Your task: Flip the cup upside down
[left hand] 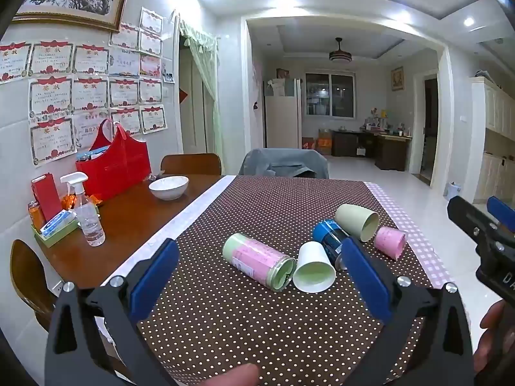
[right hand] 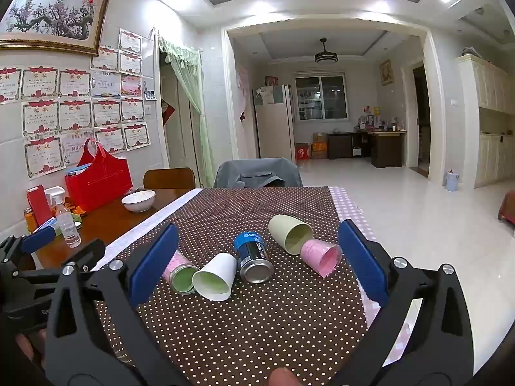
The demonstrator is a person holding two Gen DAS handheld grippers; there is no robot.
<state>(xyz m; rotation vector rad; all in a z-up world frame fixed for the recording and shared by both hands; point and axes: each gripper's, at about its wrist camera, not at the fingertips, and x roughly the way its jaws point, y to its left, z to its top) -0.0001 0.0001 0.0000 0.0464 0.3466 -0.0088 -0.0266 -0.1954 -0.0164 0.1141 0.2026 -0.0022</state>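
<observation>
A dining room; a dotted tablecloth (right hand: pixel 257 305) carries five containers lying on their sides. The white cup (right hand: pixel 215 279) lies ahead of the right gripper (right hand: pixel 257 257), slightly left of its centreline, between a pink-green can (right hand: pixel 180 273) and a blue can (right hand: pixel 254 257). Its long axis runs roughly along the approach line, mouth toward the tool. The left gripper (left hand: pixel 257 270) is about equally near. Both grippers are spread wide, holding nothing.

Both views bright, lit by recessed ceiling lights (left hand: pixel 469 21) that blow out to white glare on the ceiling. Soft shadows under items on the worktop (left hand: pixel 257 315). Heavy fisheye bending with dark corner vignette. Focus sharp mid-frame, slightly soft far room.
</observation>
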